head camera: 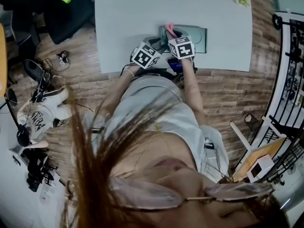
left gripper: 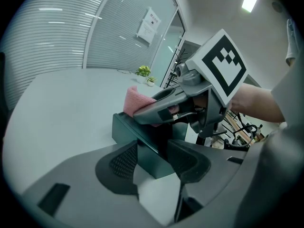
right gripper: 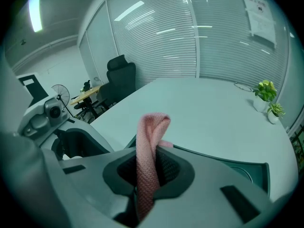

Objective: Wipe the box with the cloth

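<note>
Pink cloth (right gripper: 146,158) upright, pinched by right gripper (right gripper: 149,172); box (head camera: 195,34) lengthwise along table (head camera: 137,23) edge, end clamped by left gripper (left gripper: 153,163).

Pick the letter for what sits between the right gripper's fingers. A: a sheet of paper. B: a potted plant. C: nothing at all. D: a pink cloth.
D: the right gripper view shows the right gripper with its fingers closed on a strip of pink cloth that sticks up past them.
</note>
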{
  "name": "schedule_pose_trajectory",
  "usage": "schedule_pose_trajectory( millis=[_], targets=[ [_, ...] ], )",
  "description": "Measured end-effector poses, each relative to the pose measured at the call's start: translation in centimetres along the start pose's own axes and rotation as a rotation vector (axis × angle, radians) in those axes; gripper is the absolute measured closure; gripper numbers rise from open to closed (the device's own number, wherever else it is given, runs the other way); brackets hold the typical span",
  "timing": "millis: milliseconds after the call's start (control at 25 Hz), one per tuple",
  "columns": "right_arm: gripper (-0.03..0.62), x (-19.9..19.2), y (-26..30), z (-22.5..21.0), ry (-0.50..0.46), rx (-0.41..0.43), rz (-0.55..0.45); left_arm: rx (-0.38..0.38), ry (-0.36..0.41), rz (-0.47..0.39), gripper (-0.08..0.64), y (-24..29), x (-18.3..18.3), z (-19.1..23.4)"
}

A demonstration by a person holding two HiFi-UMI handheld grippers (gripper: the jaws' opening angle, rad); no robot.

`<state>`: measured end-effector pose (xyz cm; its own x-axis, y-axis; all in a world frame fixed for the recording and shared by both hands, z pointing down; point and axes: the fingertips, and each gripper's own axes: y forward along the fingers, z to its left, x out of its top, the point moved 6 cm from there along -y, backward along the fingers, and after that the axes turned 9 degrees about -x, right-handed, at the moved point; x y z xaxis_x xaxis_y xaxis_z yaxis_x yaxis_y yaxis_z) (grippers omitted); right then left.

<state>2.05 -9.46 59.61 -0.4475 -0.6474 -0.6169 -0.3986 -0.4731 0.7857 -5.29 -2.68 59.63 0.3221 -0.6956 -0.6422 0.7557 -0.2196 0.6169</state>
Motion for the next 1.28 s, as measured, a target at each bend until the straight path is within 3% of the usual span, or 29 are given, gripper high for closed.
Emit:
schedule_pose_trajectory(
  millis=[240, 680, 1040, 1280],
  targets=[
    [0.554, 0.1, -0.1, 0.9, 0.017, 0.049, -0.016, 0.000, -0.001, 0.005, 0.362, 0.0, 0.1, 0.1],
    [0.552, 0.1, -0.6, 1.0, -0.003, 0.034, -0.053, 0.010, 0.004, -0.007, 0.362, -0.2, 0.0, 0.1],
    [0.552, -1.4, -4.5, -5.0, 0.089, -0.121, -0.104, 0.015, 0.026, -0.022, 0.362, -0.5, 0.0, -0.1],
    [0.552, -4.5, -6.4, -9.9, 0.146, -0.268, -0.057, 0.015, 0.021, -0.028, 0.362, -0.5, -0.3, -0.5]
  ],
)
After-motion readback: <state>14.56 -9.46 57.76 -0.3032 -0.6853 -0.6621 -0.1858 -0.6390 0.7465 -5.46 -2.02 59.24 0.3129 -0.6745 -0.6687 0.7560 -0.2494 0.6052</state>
